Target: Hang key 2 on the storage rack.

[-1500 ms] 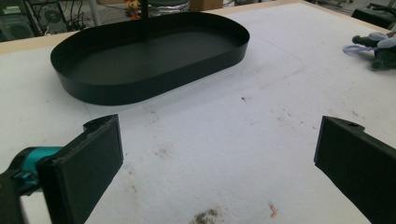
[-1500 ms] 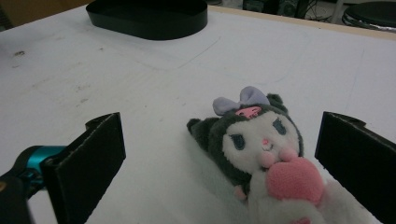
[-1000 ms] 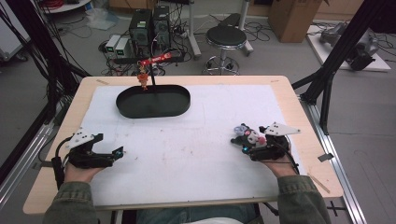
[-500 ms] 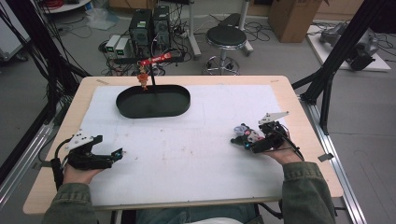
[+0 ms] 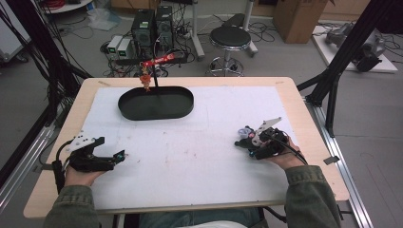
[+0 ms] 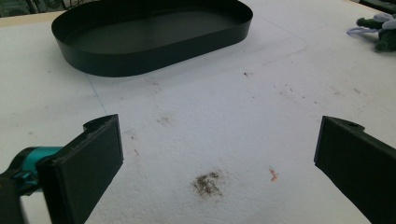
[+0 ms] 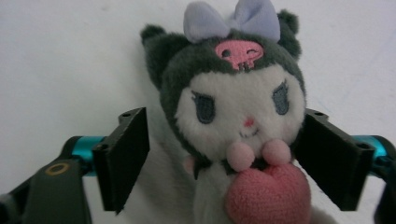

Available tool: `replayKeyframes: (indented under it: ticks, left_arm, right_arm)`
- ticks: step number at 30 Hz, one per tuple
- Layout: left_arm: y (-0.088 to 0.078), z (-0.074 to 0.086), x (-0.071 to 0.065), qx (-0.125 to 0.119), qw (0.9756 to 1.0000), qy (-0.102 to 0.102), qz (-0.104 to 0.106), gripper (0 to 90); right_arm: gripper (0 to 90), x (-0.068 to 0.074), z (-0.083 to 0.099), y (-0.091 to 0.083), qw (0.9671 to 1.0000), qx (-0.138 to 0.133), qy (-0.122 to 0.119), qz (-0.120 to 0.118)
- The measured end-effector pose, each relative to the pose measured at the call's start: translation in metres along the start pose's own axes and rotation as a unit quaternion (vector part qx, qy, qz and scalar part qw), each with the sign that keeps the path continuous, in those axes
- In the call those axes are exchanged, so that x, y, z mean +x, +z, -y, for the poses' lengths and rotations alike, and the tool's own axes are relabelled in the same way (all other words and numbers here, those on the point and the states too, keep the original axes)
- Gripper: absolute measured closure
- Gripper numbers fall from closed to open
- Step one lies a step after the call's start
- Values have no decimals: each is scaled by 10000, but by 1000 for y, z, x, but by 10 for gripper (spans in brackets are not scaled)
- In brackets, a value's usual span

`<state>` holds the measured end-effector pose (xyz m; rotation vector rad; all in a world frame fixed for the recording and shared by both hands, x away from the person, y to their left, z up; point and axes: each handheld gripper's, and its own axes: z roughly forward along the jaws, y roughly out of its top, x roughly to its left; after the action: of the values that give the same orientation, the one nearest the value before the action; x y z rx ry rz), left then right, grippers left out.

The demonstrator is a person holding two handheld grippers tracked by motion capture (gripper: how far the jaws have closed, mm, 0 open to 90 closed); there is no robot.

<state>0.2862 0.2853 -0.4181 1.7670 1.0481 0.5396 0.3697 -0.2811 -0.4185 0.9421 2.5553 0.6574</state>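
on the right side of the worktop (image 5: pixel 199 190), which has a white sheet on it, lies a small plush toy (image 7: pixel 233 121) with a dark grey hood, a lilac bow, a white face and a pink heart held at its chest. in the high view the plush toy (image 5: pixel 245 134) is near the right edge of the white sheet, well apart from the black oval tray (image 5: pixel 156 102) that stands at the far side, left of the middle.

the right hand-held gripper (image 5: pixel 247 142) is at the toy, and its jaws have just been closing. in the right gripper view the toy's head is between the two black jaws of the right hand-held gripper (image 7: pixel 224 154). the jaw on the right of this view touches the cheek of the toy, but the other jaw is beside the head with a small gap, so the jaws do not yet press on both sides.

the left hand-held gripper (image 5: pixel 119 156) rests on the left side of the worktop, near the front edge. its jaws are wide apart and nothing is between them; the left gripper view shows bare sheet with some small stains there.
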Motion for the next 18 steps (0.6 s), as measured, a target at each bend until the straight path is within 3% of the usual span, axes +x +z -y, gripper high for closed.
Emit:
replayKeyframes:
  ticks: [2, 5, 9, 18]
  left_arm:
    - [0, 0, 0, 12, 10000, -6, 8, 17]
    - [2, 1, 0, 36, 10000, -3, 14, 17]
    - [3, 1, 1, 65, 10000, -3, 38, 17]
    - [3, 0, 3, 52, 10000, -31, 75, 17]
  right_arm:
    - [364, -1, 0, -2, 9999, -19, 12, 110]
    - [420, -1, 0, -5, 10000, -72, 23, 35]
    - [445, 2, -4, -13, 9989, -465, -27, -81]
    - [445, -1, -9, -22, 9972, -689, 144, -260]
